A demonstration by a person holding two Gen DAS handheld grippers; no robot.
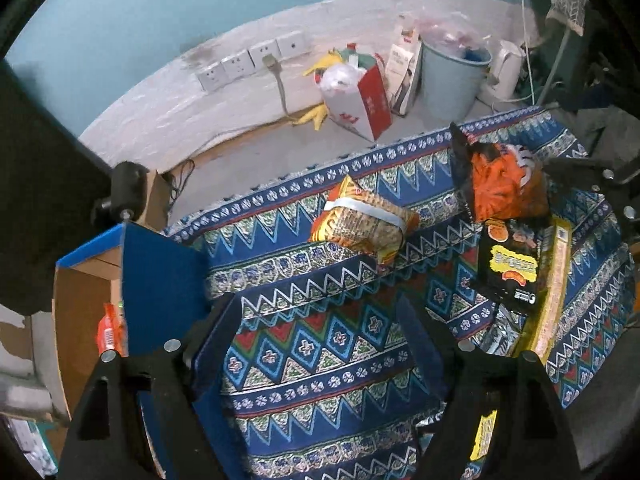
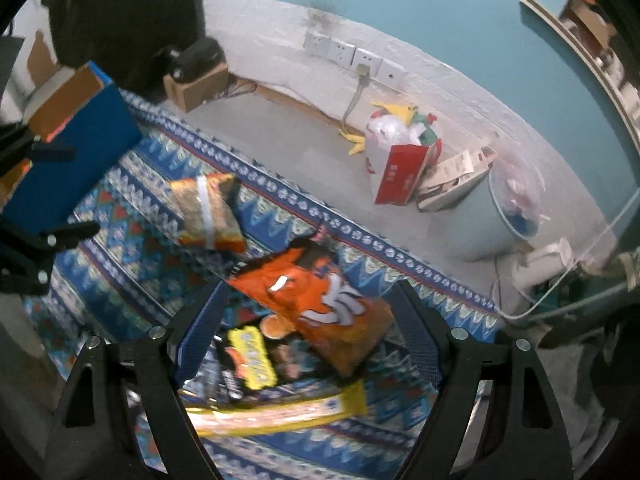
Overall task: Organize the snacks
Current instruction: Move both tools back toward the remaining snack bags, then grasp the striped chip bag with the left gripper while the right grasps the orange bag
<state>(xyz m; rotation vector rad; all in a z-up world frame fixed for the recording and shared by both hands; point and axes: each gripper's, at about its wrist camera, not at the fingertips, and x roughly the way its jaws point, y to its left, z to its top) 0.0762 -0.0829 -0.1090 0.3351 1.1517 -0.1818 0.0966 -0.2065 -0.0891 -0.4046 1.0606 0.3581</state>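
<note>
Both grippers have their fingers wide apart, holding nothing: the left gripper and the right gripper. The orange snack bag lies mid-frame on the patterned table (partly over a black pack).

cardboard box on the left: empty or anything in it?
Not empty. The cardboard box is open at the top, and an orange packet shows inside. How full: cannot tell.

No readable text on any snack packet
</note>
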